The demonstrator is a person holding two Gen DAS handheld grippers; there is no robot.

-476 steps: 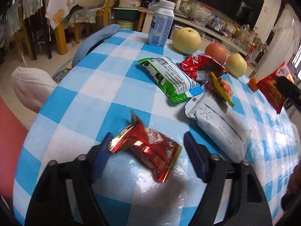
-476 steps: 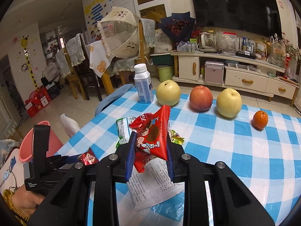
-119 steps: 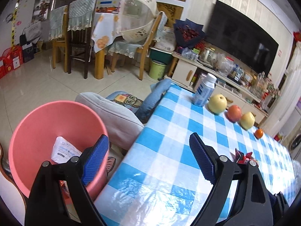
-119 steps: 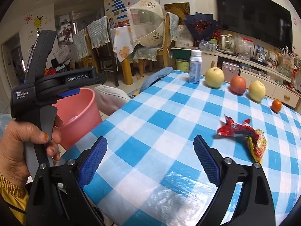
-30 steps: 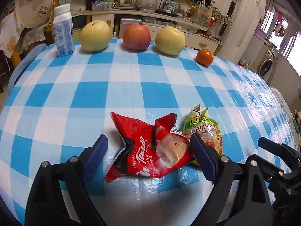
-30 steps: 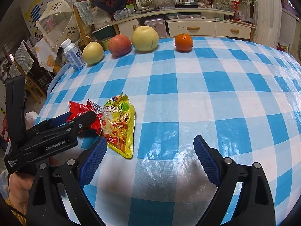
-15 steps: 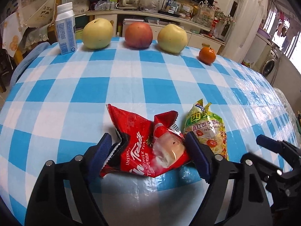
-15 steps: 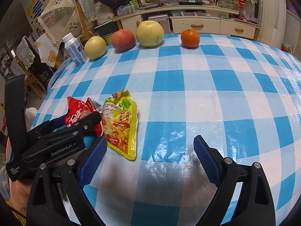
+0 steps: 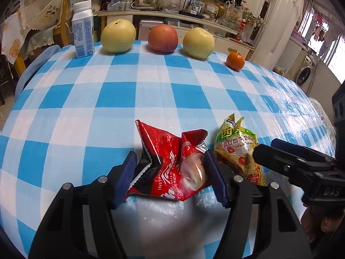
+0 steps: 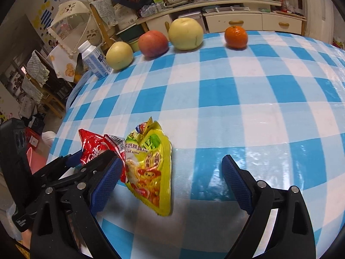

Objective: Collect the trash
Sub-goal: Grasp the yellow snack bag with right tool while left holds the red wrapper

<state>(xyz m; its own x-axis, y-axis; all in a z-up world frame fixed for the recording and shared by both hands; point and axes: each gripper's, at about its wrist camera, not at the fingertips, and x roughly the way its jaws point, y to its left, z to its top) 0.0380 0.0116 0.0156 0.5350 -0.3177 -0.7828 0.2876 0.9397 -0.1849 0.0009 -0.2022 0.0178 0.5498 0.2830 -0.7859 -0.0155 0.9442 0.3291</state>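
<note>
A crumpled red snack wrapper [image 9: 170,164] lies on the blue checked tablecloth [image 9: 151,95]. My left gripper [image 9: 170,174] has its two blue pads closed in on the wrapper's sides and grips it. A yellow-green snack packet [image 9: 239,151] lies just right of it. In the right wrist view the yellow packet [image 10: 151,168] lies between the pads of my right gripper [image 10: 172,185], which is wide open and touches nothing. The red wrapper [image 10: 97,146] and the left gripper [image 10: 75,168] show at the left there.
At the table's far edge stand a white-blue milk bottle [image 9: 83,36], two yellow pears [image 9: 118,35], a red apple [image 9: 162,37] and a small orange [image 9: 235,60]. A pink bin [image 10: 35,157] shows on the floor left of the table.
My left gripper's jaws have narrowed from wide open onto the red wrapper. My right gripper has come closer to the yellow packet, which now lies between its open pads.
</note>
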